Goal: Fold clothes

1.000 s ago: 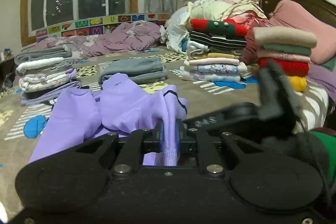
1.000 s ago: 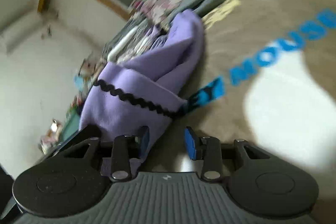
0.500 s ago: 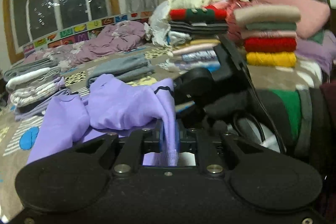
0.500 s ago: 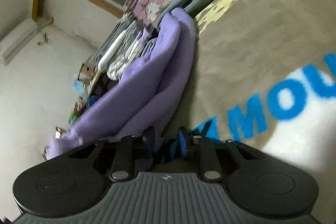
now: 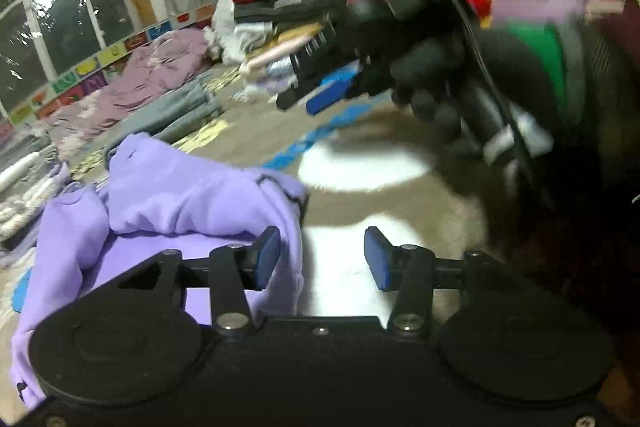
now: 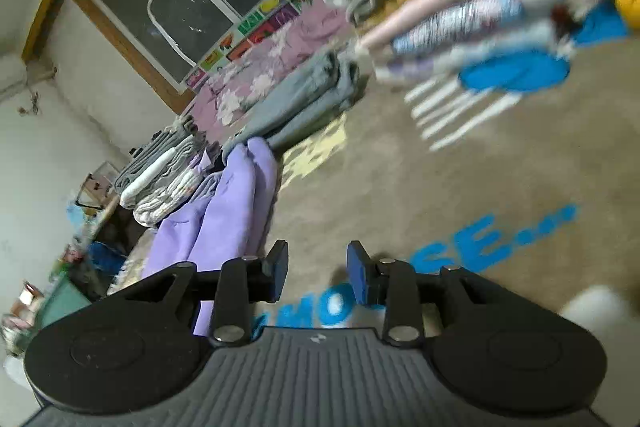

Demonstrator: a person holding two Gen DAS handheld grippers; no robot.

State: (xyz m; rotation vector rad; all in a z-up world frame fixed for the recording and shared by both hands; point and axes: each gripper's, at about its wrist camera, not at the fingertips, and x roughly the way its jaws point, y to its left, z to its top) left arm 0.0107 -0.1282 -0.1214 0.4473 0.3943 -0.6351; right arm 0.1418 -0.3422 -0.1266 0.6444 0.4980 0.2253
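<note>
The bed (image 5: 400,211) carries stacks of folded clothes (image 6: 452,23) toward twelve o'clock and the crumpled purple garment (image 5: 180,195) at about nine o'clock of the left gripper (image 5: 322,259). Its jaws have just been opening and stand moderately apart, the garment's edge draped against the left pad, unpinched. The right gripper (image 6: 316,273), jaws just widening to a narrow empty gap, has the garment at ten o'clock.

Clothes on the bed, counted

One loose purple garment (image 5: 192,203); one folded grey pile (image 6: 308,103); one tall stack of folded clothes (image 5: 288,23), too blurred to count its layers; one striped stack (image 6: 160,179) at the far edge; two grippers, left (image 5: 320,259), right (image 6: 316,271).
</note>
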